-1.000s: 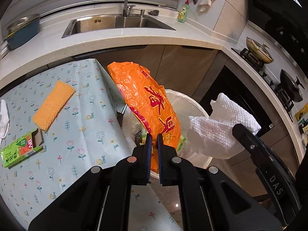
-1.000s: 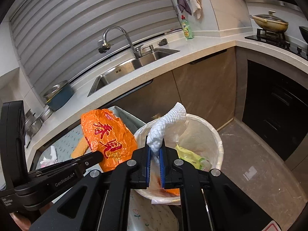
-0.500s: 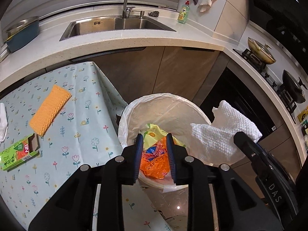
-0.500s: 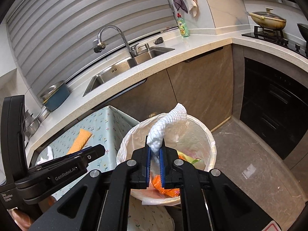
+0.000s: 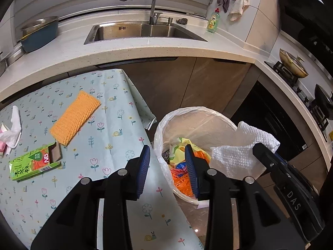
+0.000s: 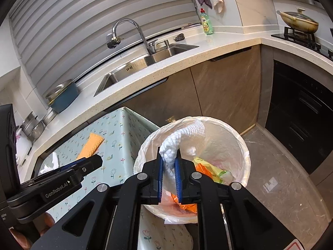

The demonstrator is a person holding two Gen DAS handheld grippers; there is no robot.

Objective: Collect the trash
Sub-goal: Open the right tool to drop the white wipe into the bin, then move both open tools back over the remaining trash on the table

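Note:
A round bin with a white liner point(image 5: 199, 114) point(image 6: 239, 137) stands on the floor beside the table. An orange wrapper point(image 5: 183, 179) point(image 6: 187, 206) lies inside it with other trash. My left gripper point(image 5: 167, 167) is open and empty above the bin's left rim and the table corner. My right gripper point(image 6: 169, 164) is shut on a white paper towel point(image 6: 183, 135) point(image 5: 235, 156) and holds it over the bin. On the table lie an orange sponge cloth point(image 5: 76, 116) point(image 6: 91, 146), a green carton point(image 5: 33, 164) and a crumpled white tissue point(image 5: 13, 129) point(image 6: 50, 163).
The table has a floral cloth point(image 5: 100, 137) point(image 6: 116, 137). Behind it runs a counter with a sink point(image 5: 141, 31) point(image 6: 149, 59), faucet, blue basin point(image 5: 39, 35) and green soap bottle point(image 5: 213, 20). A stove with pans point(image 5: 293, 64) is at the right.
My left gripper has opened and let go of the orange wrapper, which dropped into the bin. Both grippers shifted slightly; the right one still holds the towel.

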